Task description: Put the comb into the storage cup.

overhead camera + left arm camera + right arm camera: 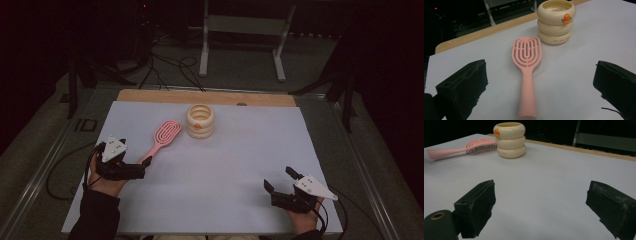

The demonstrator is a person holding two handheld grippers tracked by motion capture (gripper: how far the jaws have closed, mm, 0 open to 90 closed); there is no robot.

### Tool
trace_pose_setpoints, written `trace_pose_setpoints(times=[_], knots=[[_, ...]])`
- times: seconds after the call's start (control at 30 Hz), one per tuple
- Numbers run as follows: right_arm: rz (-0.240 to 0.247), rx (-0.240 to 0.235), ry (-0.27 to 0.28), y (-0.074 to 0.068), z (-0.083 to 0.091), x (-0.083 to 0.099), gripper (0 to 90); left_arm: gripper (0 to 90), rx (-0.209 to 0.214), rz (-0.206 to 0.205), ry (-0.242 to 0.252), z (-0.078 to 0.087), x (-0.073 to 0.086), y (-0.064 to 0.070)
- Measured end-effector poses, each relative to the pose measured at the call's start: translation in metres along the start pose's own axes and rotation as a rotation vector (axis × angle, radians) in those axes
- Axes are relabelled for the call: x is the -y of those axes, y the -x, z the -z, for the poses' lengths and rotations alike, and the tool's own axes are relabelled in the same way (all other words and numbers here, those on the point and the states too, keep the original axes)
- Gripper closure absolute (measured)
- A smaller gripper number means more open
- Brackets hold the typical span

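Observation:
A pink hairbrush (162,136) lies on the white sheet (240,160), head toward the back, handle toward my left gripper (136,156). In the left gripper view the brush (527,65) runs up the middle and its handle end sits between the wide-apart jaws of the left gripper (540,75), untouched. Just beyond the brush head stands a cream ringed cup (200,121) with an orange mark (566,18). My right gripper (280,179) rests open near the front right of the sheet, nothing between its jaws (541,195), far from the cup (509,139) and brush (461,148).
A wooden table edge (205,96) borders the back of the sheet. Behind it stands a white metal frame (243,27), with cables (170,70) on the dark floor. A metal rail (45,160) runs along the table's left side.

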State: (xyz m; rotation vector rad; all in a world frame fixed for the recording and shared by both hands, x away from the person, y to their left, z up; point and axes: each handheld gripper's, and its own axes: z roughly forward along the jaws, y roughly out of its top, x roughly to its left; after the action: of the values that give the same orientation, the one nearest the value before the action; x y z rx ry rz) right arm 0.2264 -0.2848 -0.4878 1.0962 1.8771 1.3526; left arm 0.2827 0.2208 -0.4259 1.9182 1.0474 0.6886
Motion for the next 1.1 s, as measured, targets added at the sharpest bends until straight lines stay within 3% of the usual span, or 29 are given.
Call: trace_pose_setpoints(times=[1.1], knots=[[-0.003,0.002,-0.004,0.0,0.0,0.0,8.3,0.0,0.034,-0.003,-0.077,-0.021,-0.011,-0.009]])
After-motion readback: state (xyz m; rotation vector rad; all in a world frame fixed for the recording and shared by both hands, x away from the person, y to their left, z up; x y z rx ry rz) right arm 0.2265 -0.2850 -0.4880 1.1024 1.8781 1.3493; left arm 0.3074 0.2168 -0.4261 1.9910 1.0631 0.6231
